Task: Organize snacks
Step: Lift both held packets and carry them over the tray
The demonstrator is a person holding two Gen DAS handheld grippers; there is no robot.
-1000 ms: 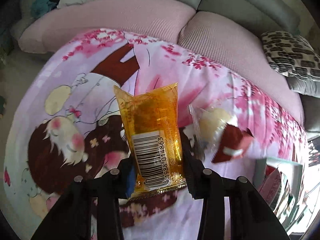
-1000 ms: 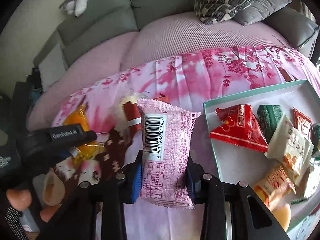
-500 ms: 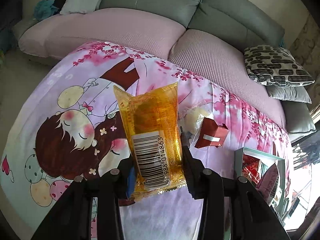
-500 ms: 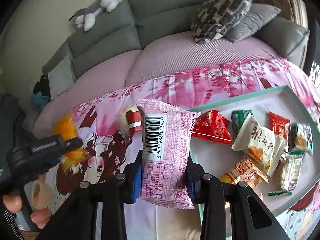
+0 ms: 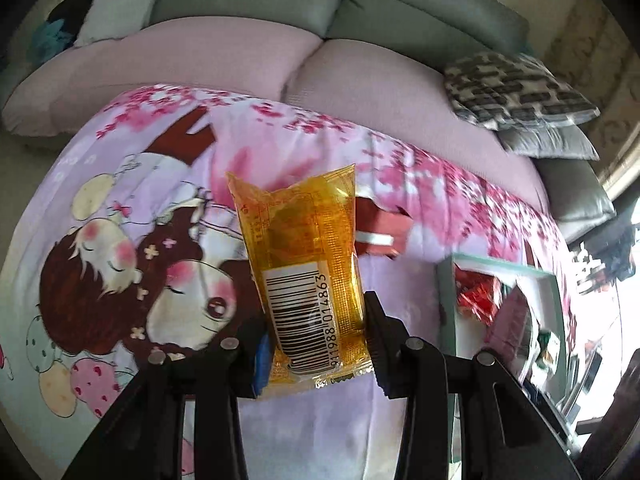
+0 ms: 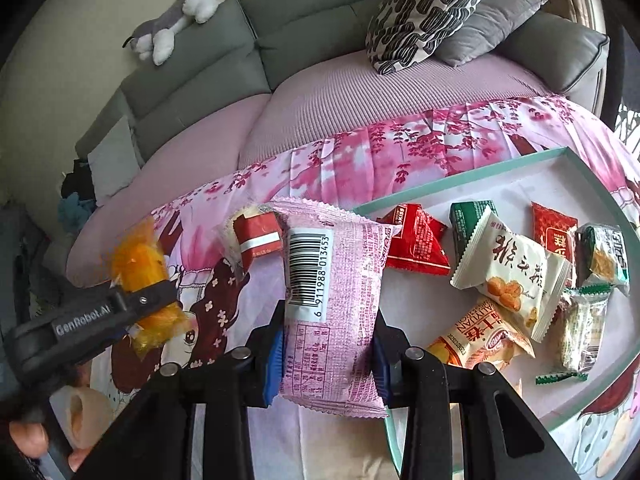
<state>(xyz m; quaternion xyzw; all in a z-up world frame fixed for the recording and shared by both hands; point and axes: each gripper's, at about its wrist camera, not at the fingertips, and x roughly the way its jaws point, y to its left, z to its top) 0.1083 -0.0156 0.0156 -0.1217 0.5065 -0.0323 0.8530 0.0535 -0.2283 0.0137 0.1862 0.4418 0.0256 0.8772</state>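
My left gripper [image 5: 314, 340] is shut on an orange snack packet [image 5: 304, 264] and holds it upright above the cartoon cloth; it also shows in the right wrist view [image 6: 144, 280]. My right gripper [image 6: 328, 352] is shut on a pink snack packet [image 6: 332, 304], held at the left edge of the teal-rimmed white tray [image 6: 472, 174]. The tray holds several packets, among them a red one [image 6: 416, 246] and a white one [image 6: 512, 276]. A red-and-clear packet [image 6: 256, 236] lies on the cloth left of the tray, and shows in the left wrist view [image 5: 380, 232].
The cartoon and pink-blossom cloth [image 5: 120, 216] covers the table. Behind it is a pink and grey sofa [image 6: 320, 112] with a patterned cushion [image 6: 424, 12] and a plush toy [image 6: 172, 28]. The tray shows at the right in the left wrist view [image 5: 496, 266].
Both grippers have kept their packets. The right gripper has moved closer to the tray. The left view has shifted right, so the tray looms larger.
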